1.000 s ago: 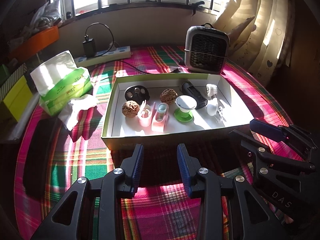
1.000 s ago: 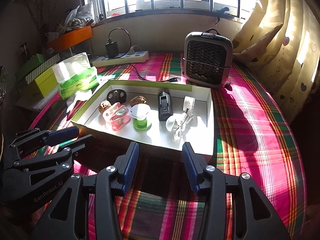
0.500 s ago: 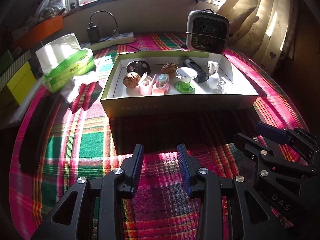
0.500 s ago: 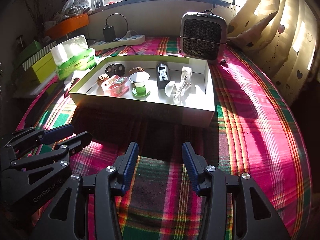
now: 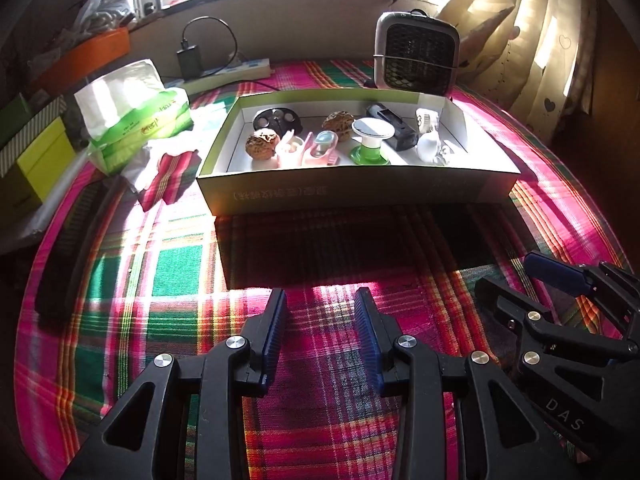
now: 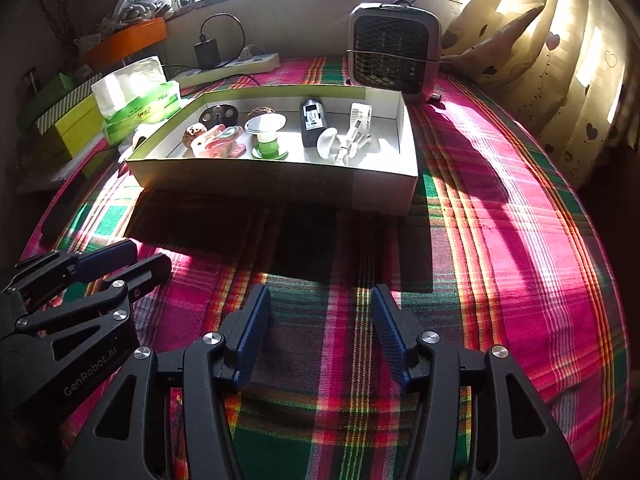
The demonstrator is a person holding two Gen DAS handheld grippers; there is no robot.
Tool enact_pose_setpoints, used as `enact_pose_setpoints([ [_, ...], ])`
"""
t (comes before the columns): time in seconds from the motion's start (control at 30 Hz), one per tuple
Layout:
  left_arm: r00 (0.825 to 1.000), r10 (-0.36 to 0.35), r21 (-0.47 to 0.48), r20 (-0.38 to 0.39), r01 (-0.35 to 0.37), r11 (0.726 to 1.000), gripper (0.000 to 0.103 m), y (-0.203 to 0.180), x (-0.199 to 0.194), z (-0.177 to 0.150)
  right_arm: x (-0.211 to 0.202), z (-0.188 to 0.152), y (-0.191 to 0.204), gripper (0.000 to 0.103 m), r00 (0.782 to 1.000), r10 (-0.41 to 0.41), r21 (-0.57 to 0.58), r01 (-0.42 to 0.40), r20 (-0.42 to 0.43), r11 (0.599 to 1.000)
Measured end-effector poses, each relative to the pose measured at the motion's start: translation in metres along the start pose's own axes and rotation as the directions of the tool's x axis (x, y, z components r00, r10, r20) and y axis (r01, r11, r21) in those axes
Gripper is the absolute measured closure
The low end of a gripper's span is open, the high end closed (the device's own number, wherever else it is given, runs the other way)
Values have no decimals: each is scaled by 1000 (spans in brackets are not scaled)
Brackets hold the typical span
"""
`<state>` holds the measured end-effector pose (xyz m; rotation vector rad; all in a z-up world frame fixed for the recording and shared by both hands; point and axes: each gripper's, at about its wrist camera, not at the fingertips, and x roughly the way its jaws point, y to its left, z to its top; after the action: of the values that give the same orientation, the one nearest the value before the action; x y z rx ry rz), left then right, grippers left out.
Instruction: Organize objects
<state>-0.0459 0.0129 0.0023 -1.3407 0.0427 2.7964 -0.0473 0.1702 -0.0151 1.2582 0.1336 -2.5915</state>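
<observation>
A shallow white box with green rim (image 5: 360, 194) (image 6: 280, 182) sits on the plaid cloth. It holds two walnuts (image 5: 262, 143), a black disc (image 5: 276, 118), pink clips (image 5: 304, 152), a green-and-white stand (image 5: 370, 142) (image 6: 266, 136), a black device (image 5: 392, 128) (image 6: 313, 122) and white items (image 5: 428, 140) (image 6: 344, 136). My left gripper (image 5: 320, 312) is open and empty, well in front of the box. My right gripper (image 6: 320, 312) is open and empty, also in front of the box; it shows in the left wrist view (image 5: 560, 280).
A tissue pack (image 5: 136, 120) and crumpled tissue (image 5: 160, 156) lie left of the box. A small heater (image 5: 416, 56) stands behind it, with a power strip and charger (image 5: 224, 68) near the wall. Yellow and green boxes (image 5: 36, 164) are at far left. Curtains hang at right.
Both grippers have drawn back from the box, which now looks farther away. Both stay open and empty. The objects in the box have not moved.
</observation>
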Motion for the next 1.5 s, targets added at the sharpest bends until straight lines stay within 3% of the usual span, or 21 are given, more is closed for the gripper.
enact_pose_setpoints([
  [0.13, 1000, 3, -16, 13, -3, 1000, 68, 0, 0, -1, 1, -2, 3, 47, 1000, -27, -20, 27, 3, 999],
  [0.2, 1000, 14, -14, 18, -14, 1000, 66, -2, 1, -1, 1, -2, 1, 39, 1000, -30, -12, 30, -2, 999],
  [0.6, 1000, 19, -16, 17, -19, 1000, 63, -3, 1, 0, 3, -2, -3, 28, 999, -47, 12, 47, -11, 999],
  [1.5, 1000, 19, -17, 17, -19, 1000, 62, -3, 1, -1, 4, -2, -5, 25, 999, -48, 12, 49, -12, 999],
])
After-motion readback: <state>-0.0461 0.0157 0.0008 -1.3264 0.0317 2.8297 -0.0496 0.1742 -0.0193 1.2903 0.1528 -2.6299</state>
